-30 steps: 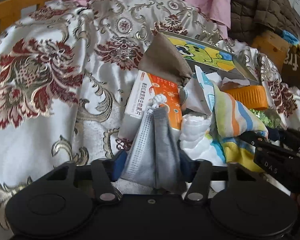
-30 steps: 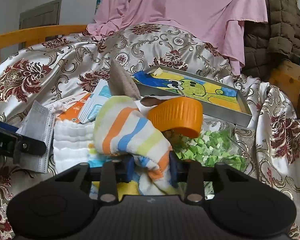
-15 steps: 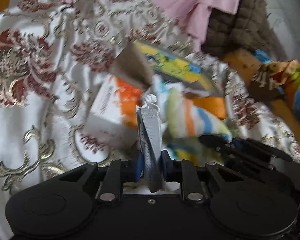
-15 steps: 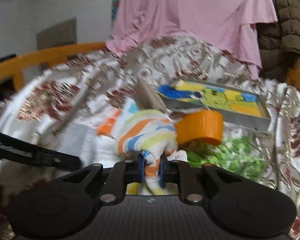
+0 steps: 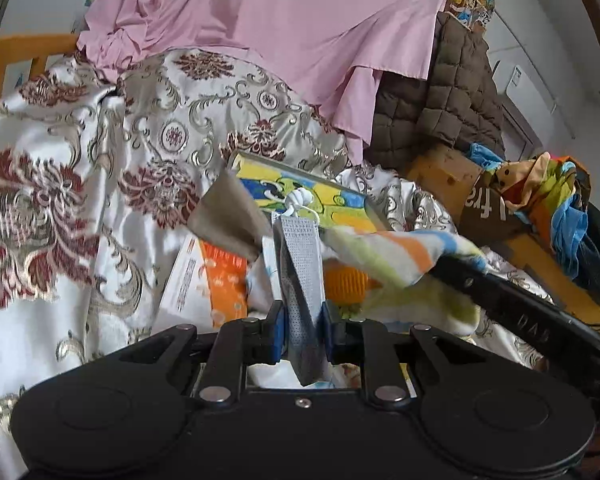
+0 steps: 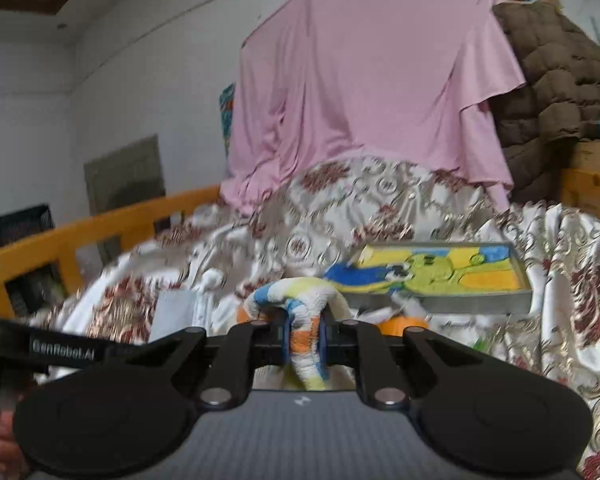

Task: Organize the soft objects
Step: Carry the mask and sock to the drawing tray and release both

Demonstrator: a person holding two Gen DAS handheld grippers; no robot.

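Grey face mask (image 5: 300,276) stands upright, clamped by left fingers (image 5: 277,330); right fingers (image 6: 286,338) pinch striped cloth (image 6: 306,332).

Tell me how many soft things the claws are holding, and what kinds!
Grey face mask, pinched in the left claw: 1
Striped cloth, pinched in the right claw: 1
Total: 2

Tray (image 6: 440,304) on bedspread (image 6: 380,208), behind clutter
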